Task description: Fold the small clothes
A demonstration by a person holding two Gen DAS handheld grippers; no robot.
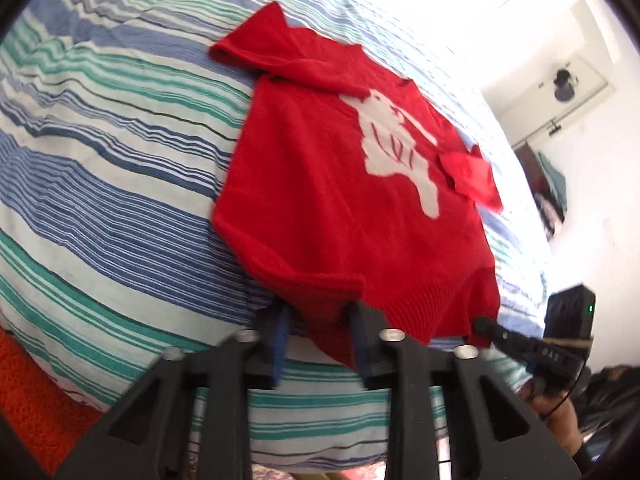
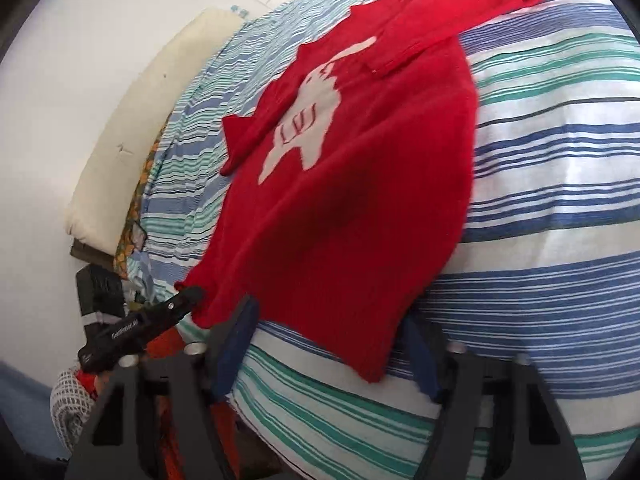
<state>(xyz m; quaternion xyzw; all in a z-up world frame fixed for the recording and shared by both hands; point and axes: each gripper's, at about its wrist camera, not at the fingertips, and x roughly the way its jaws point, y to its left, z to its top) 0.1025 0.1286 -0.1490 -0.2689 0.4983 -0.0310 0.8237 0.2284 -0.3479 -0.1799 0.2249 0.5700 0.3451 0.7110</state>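
A small red sweater (image 1: 320,184) (image 2: 352,200) with a white animal motif (image 1: 392,148) lies flat on a striped bedspread (image 1: 120,160) (image 2: 552,200). Both sleeves are folded in over the chest. My left gripper (image 1: 320,332) is shut on the left corner of the ribbed hem, which bunches up between its blue pads. In the right wrist view the left gripper (image 2: 192,294) shows at that same corner. My right gripper (image 2: 330,350) stands open at the other end of the hem, with the hem's edge lying between its wide-apart fingers. The left wrist view shows the right gripper (image 1: 482,324) tip at the hem.
A cream cushion (image 2: 132,140) leans on the white wall behind the bed. An orange rug (image 1: 32,380) lies below the bed's near edge. A dark bag (image 2: 100,284) and loose cloth sit beside the bed. A person's hand (image 1: 556,408) holds the right gripper.
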